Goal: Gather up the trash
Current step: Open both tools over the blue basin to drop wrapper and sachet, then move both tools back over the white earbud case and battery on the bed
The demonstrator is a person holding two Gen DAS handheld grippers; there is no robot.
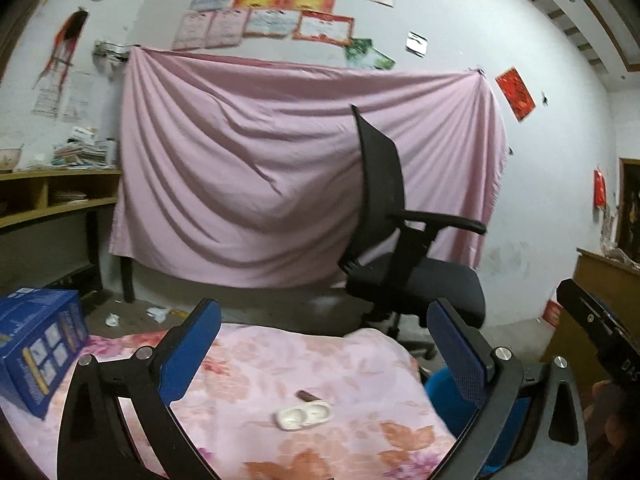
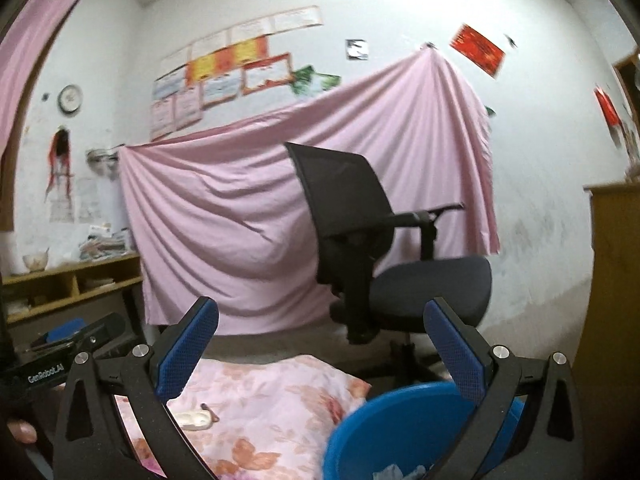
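Lying on the flowered cloth toward the near middle of the worktop (image 1: 360,384), a small white two-hollow tray (image 1: 303,417) and a short brown stub (image 1: 306,396) just beside its far edge look like the trash to gather. They sit well in from the edges, within easy reach. The left gripper (image 1: 320,360) hovers above them, jaws spread wide and empty, probably lining up a pick. The right gripper (image 2: 320,364), jaws likewise released, hangs over the blue bin (image 2: 400,428) by the worktop's right edge, seemingly ready to receive. A blue box (image 1: 40,344) stands at the left edge; an office chair (image 1: 400,248) waits beyond.
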